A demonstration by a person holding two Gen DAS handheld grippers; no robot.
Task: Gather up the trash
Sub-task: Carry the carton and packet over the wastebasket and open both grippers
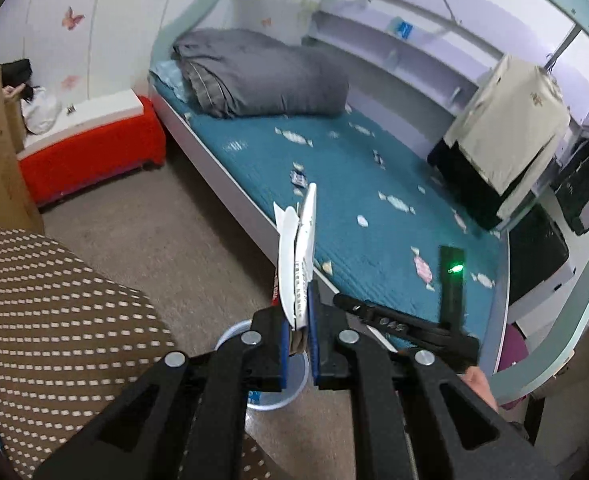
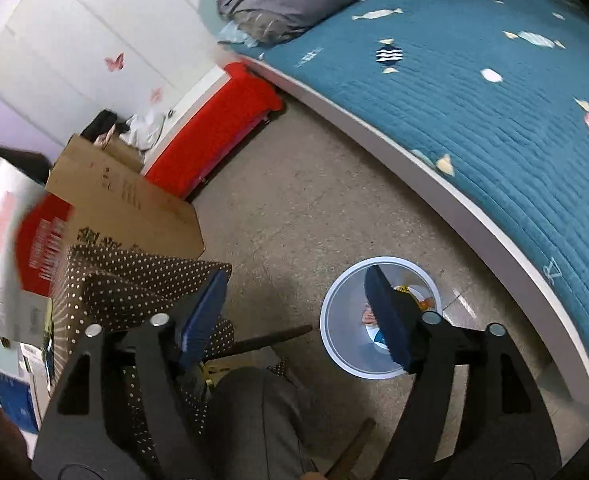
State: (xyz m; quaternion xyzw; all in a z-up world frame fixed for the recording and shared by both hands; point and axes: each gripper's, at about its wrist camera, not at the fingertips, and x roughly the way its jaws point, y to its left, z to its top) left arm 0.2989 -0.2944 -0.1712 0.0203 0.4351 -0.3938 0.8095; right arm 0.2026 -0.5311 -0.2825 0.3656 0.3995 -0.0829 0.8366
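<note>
My left gripper (image 1: 299,332) is shut on a flattened white wrapper (image 1: 299,256) with printing, which sticks up from between the blue pads. Directly below it on the floor stands a small white trash bin (image 1: 294,390), mostly hidden by the fingers. In the right wrist view that bin (image 2: 344,344) stands on the floor beside the bed, with colourful trash (image 2: 374,320) inside. My right gripper (image 2: 294,316) is open with nothing between its blue pads; its right finger (image 2: 390,320) hangs over the bin's mouth. The right gripper's body (image 1: 410,326) shows at lower right in the left wrist view.
A bed with a teal candy-print quilt (image 1: 366,200) and a grey duvet (image 1: 262,76) fills the right side. A red bench (image 1: 94,156), a cardboard box (image 2: 130,200) and a brown dotted cushion (image 1: 54,308) line the left. Beige floor (image 2: 294,208) lies between. A person's grey-clad leg (image 2: 254,420) shows below.
</note>
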